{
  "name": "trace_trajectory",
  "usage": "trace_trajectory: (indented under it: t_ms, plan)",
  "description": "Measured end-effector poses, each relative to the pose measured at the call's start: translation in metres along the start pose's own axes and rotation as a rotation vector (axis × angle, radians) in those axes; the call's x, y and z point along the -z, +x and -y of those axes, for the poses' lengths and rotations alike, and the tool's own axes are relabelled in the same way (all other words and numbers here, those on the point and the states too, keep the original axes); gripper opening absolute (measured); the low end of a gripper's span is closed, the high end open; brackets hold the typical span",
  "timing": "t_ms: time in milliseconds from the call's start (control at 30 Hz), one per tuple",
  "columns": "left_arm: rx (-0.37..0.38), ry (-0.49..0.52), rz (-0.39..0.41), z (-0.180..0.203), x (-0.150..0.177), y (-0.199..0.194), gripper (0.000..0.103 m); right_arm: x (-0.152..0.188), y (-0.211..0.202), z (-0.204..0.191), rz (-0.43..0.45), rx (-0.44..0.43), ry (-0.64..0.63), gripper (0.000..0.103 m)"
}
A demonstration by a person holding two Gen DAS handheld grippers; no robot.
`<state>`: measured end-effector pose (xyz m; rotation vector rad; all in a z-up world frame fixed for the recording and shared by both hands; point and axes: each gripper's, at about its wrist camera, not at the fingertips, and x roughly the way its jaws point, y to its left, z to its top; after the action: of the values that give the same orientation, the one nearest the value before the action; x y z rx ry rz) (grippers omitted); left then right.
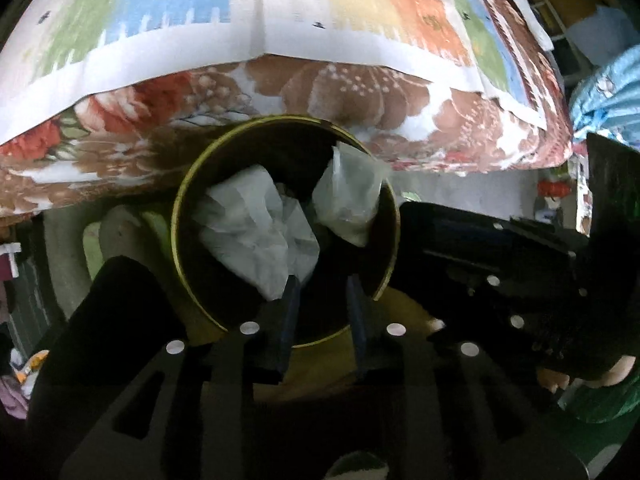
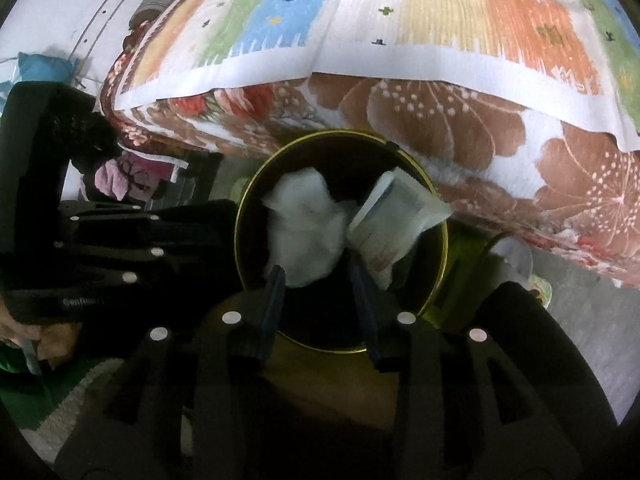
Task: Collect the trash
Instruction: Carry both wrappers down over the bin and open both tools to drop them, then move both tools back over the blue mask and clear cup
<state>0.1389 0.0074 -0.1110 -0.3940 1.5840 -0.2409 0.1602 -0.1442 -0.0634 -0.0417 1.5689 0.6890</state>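
Both claws hang over the round dark bin with a brass-coloured rim, set against the bed so drops fall straight in; the left gripper stands narrowly parted, holding nothing, the crumpled white tissue just beyond its fingertip; the right gripper likewise gapes empty (its flat pale wrapper leans on the rim). The floral quilt overhangs behind; more litter on the striped bedcover probably remains.
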Motion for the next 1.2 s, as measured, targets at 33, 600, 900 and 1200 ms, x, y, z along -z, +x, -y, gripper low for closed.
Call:
trace_trajectory:
  t_ms: [33, 600, 900, 1200]
  plan:
    - [0.001, -0.006, 0.009, 0.0, -0.001, -0.002, 0.023, 0.0, 0.0, 0.0, 0.002, -0.002, 0.0, 0.034]
    - [-0.029, -0.164, 0.243, -0.031, -0.041, -0.052, 0.041, -0.035, -0.032, 0.011, 0.151, 0.064, 0.039, 0.055]
    - [-0.115, -0.178, 0.356, -0.037, -0.068, -0.062, 0.081, -0.071, -0.049, 0.026, 0.253, 0.151, 0.051, 0.082]
    - [-0.199, -0.11, 0.405, -0.034, -0.098, -0.062, 0.098, -0.097, -0.06, 0.046, 0.36, 0.2, 0.083, 0.095]
